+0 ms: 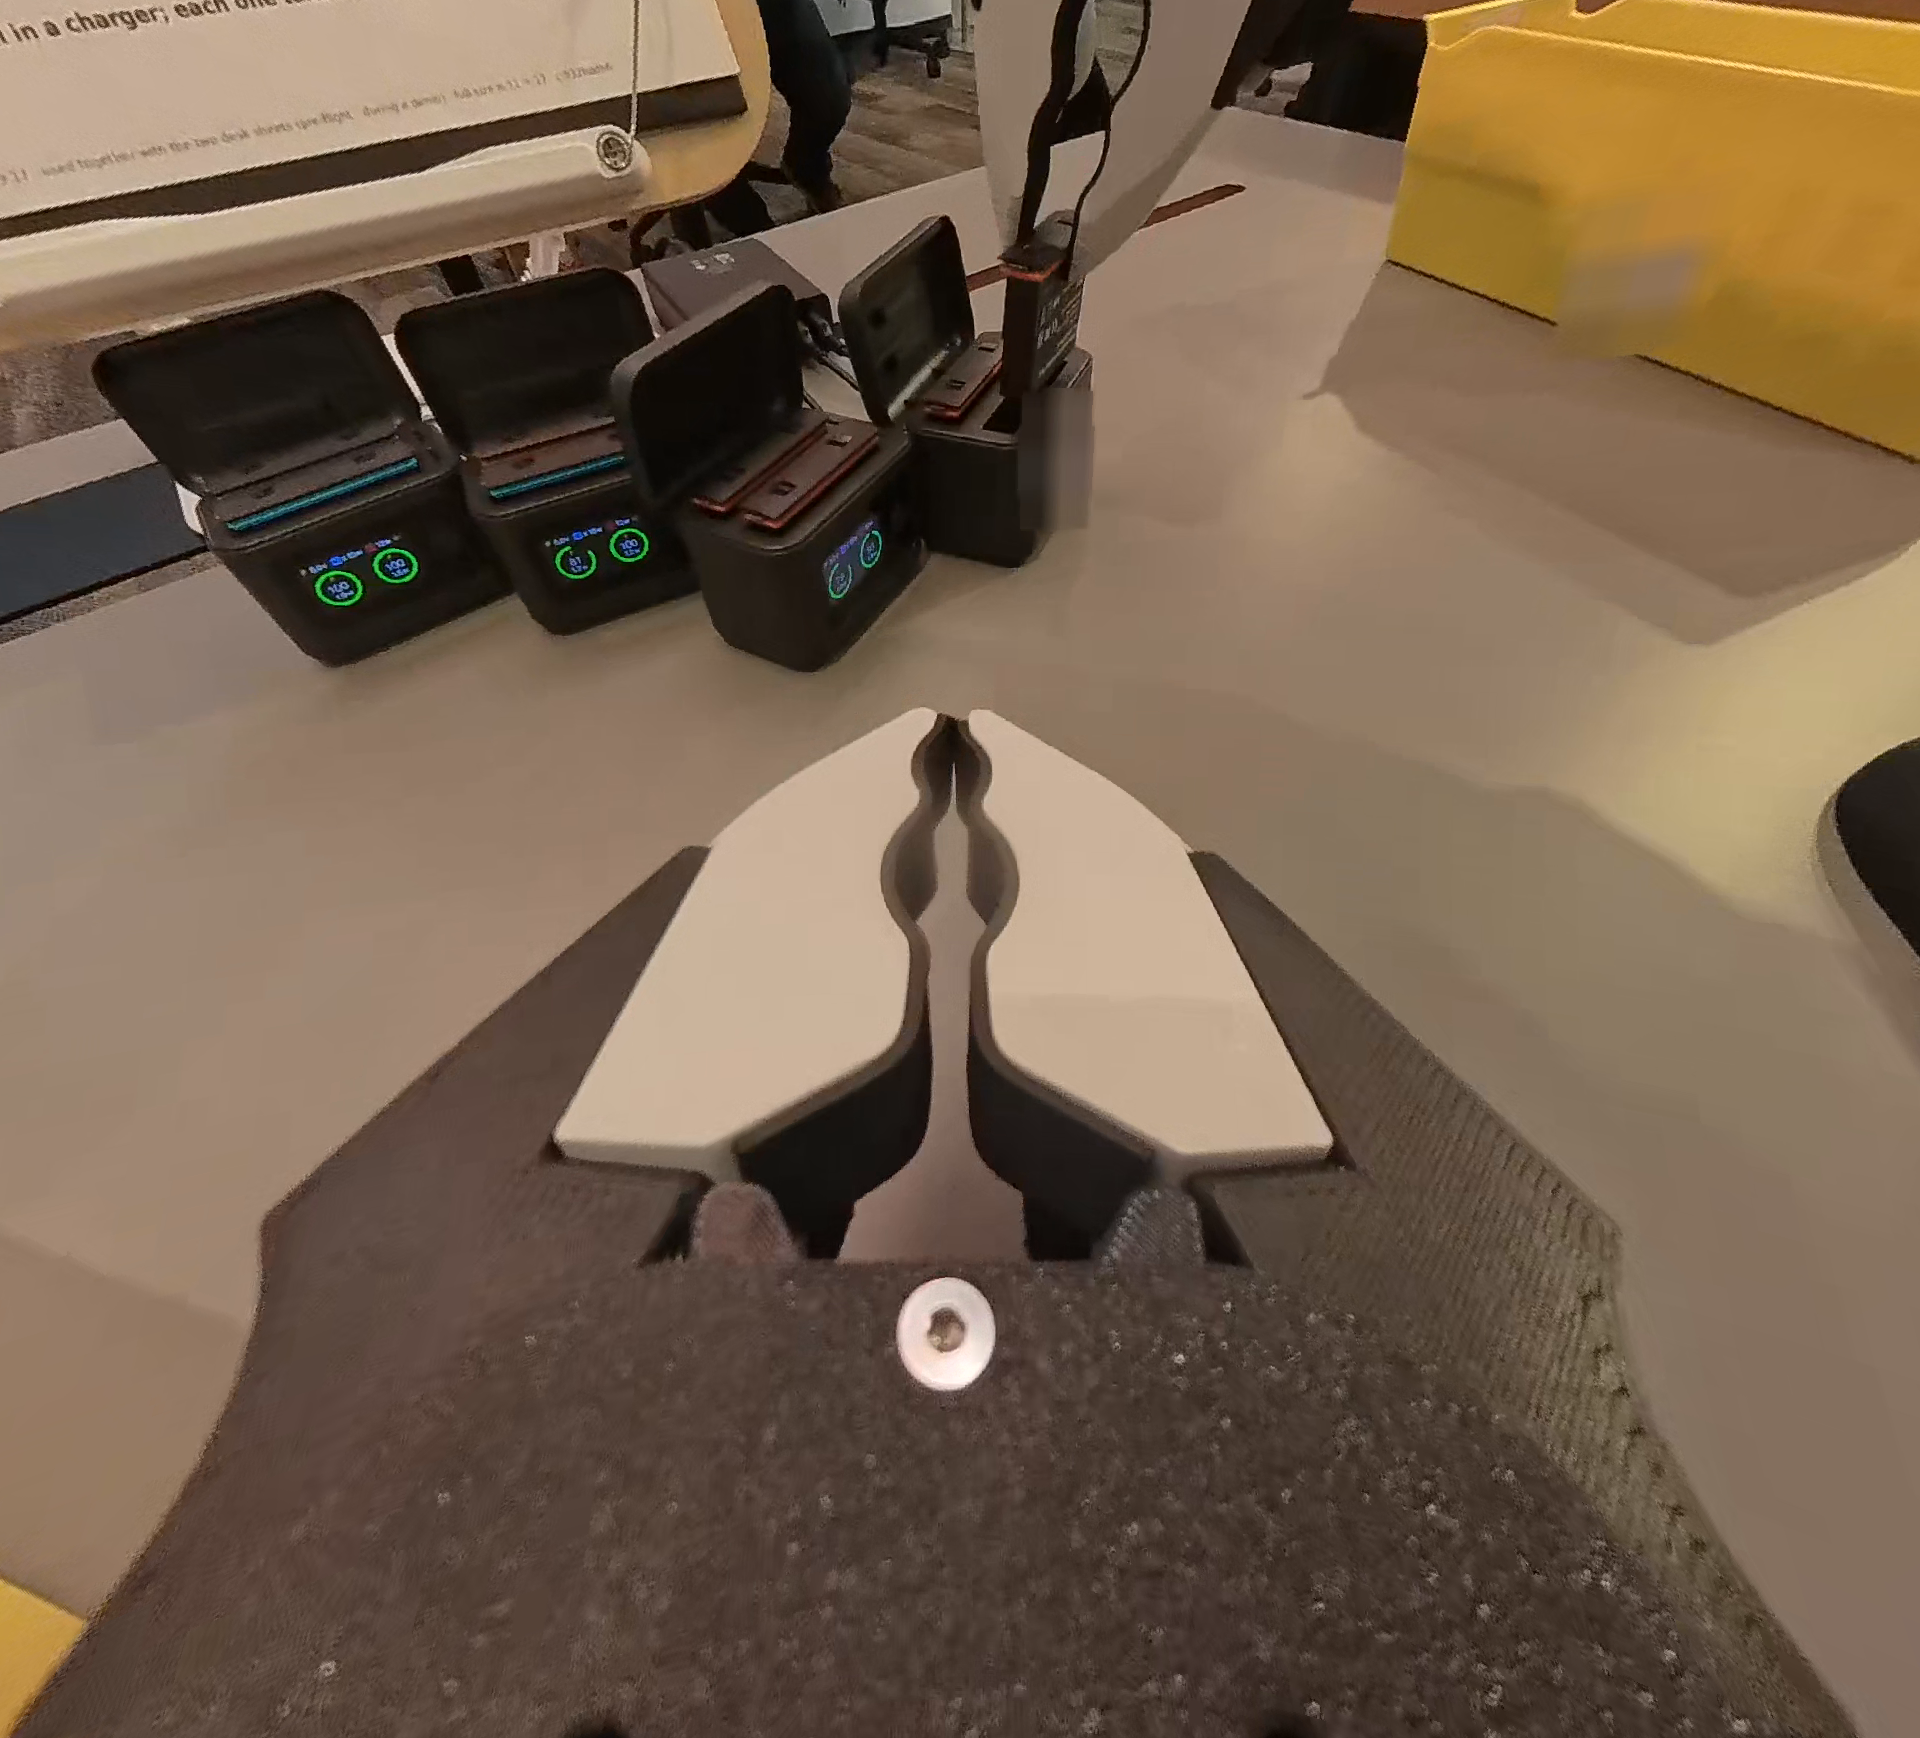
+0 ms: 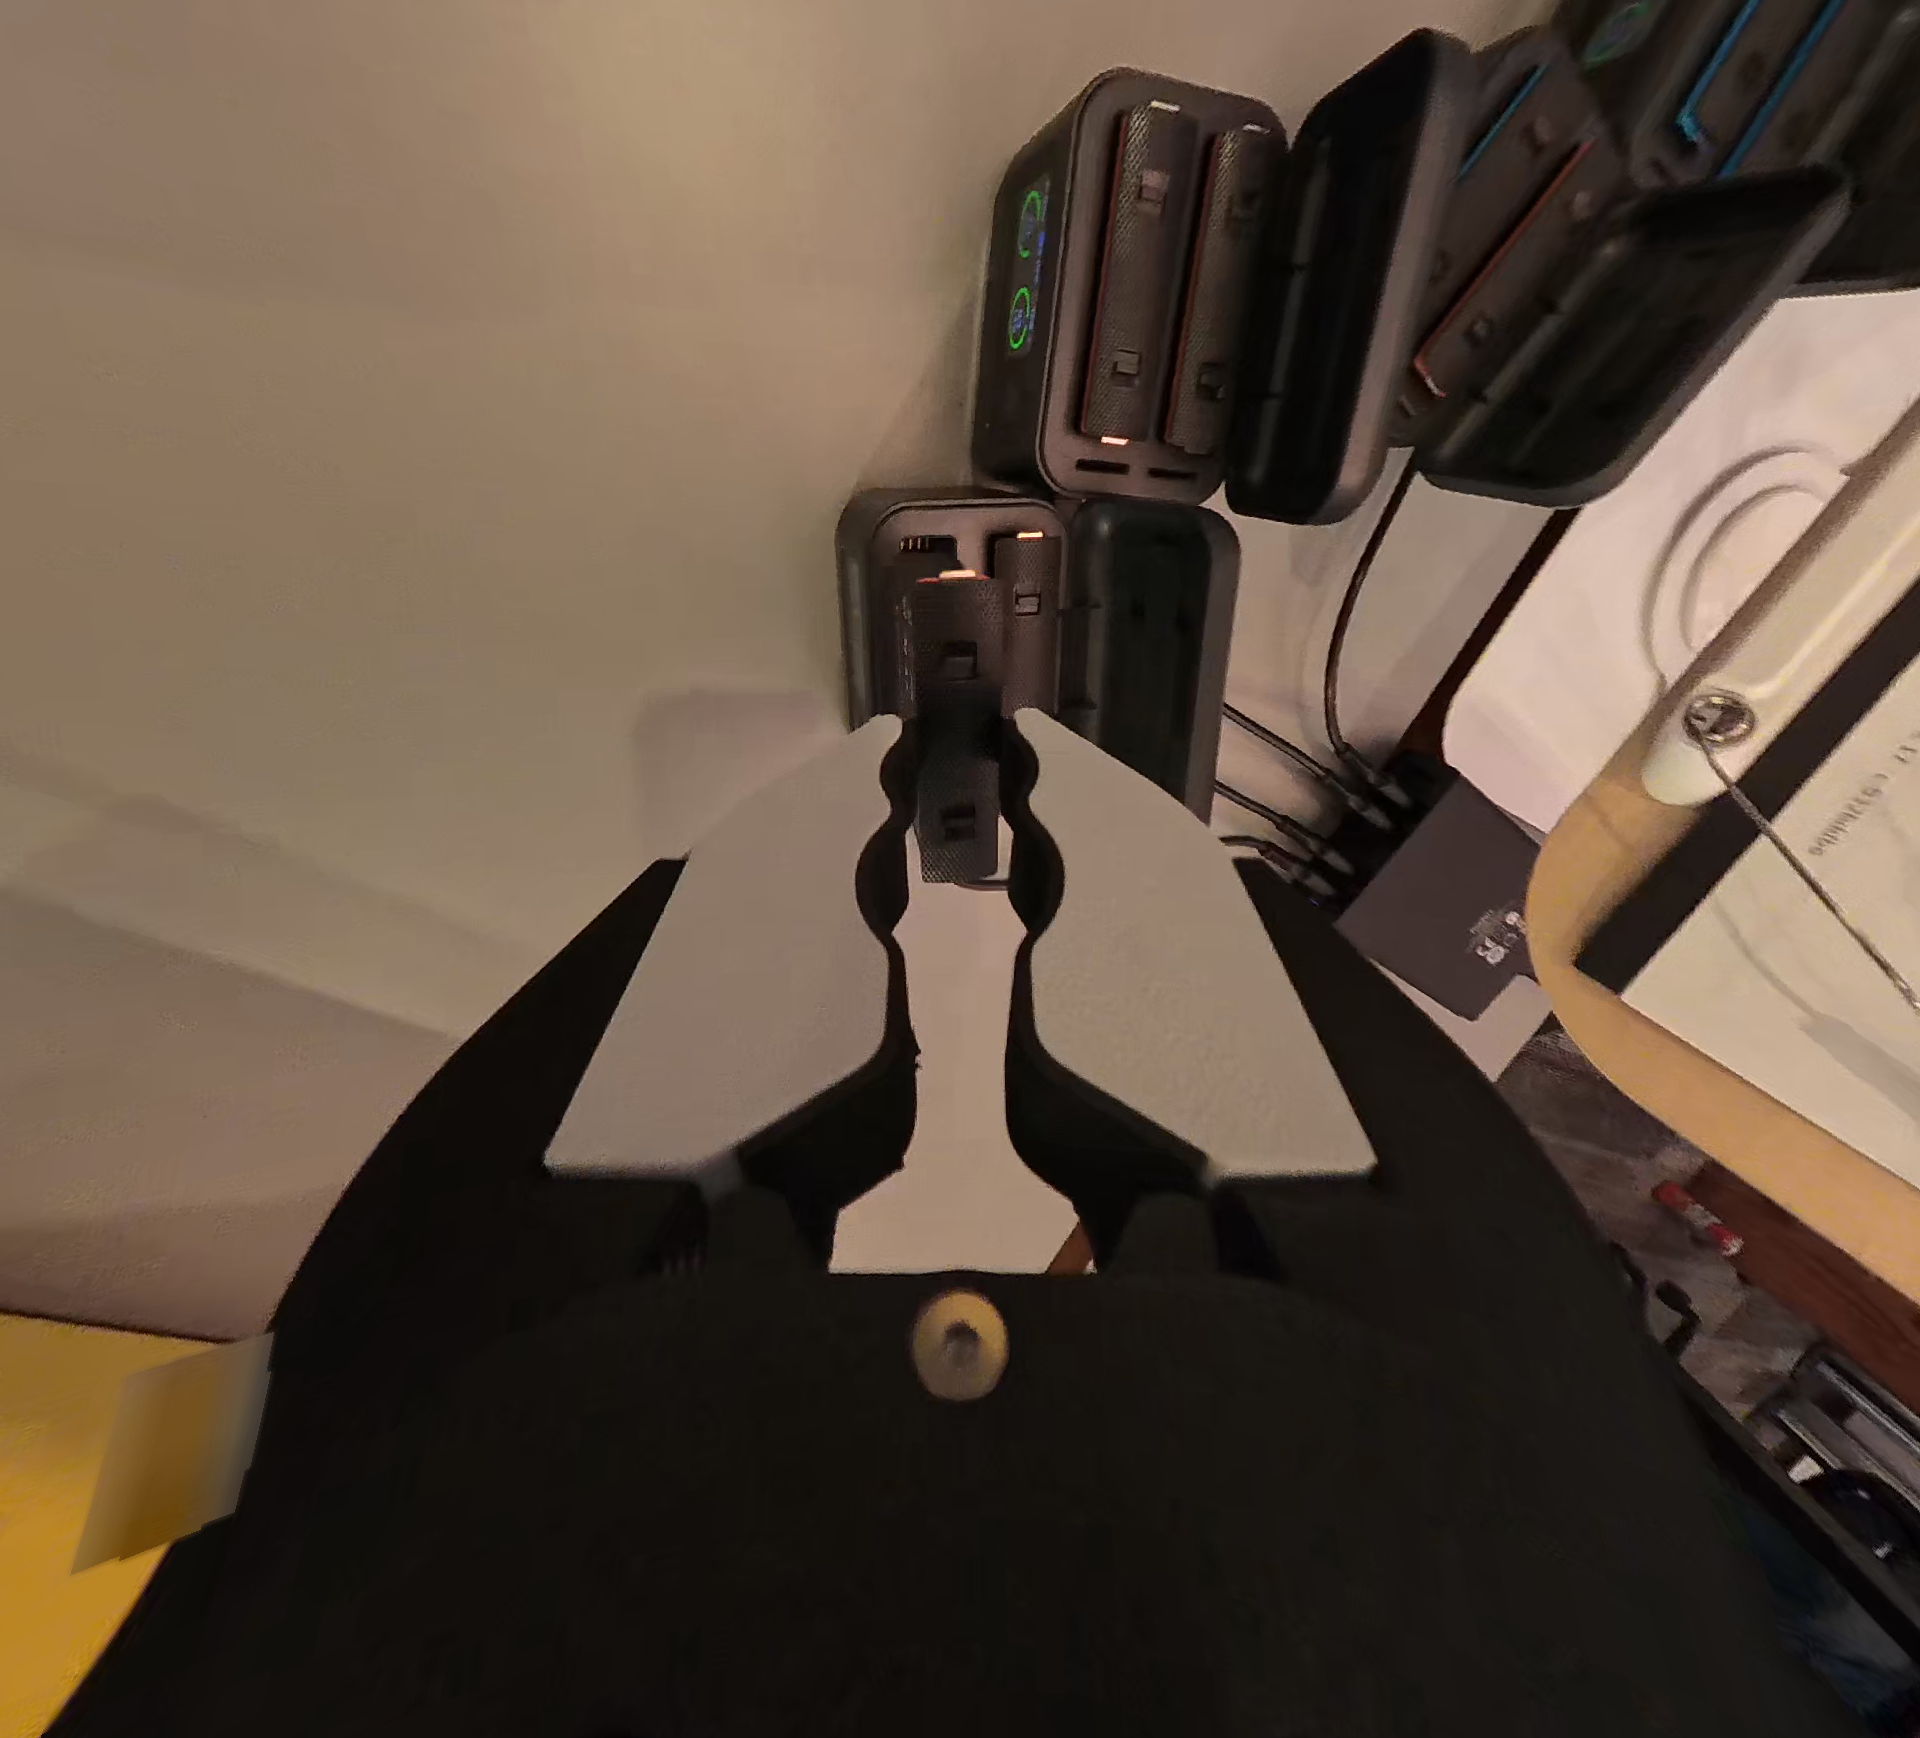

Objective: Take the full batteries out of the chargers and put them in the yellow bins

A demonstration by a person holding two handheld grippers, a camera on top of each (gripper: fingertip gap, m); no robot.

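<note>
right gripper [image 2: 956,732]: clamped on a black battery [image 2: 956,753] — its lower end in the slot of the rightmost charger [image 1: 1003,467]
left gripper [image 1: 954,732]: fingers pressed together, nothing held, hovering above the table [image 1: 1351,753]
chargers: four in a row, lids up
yellow bin [image 1: 1662,202]: on the table, right of the chargers
</note>
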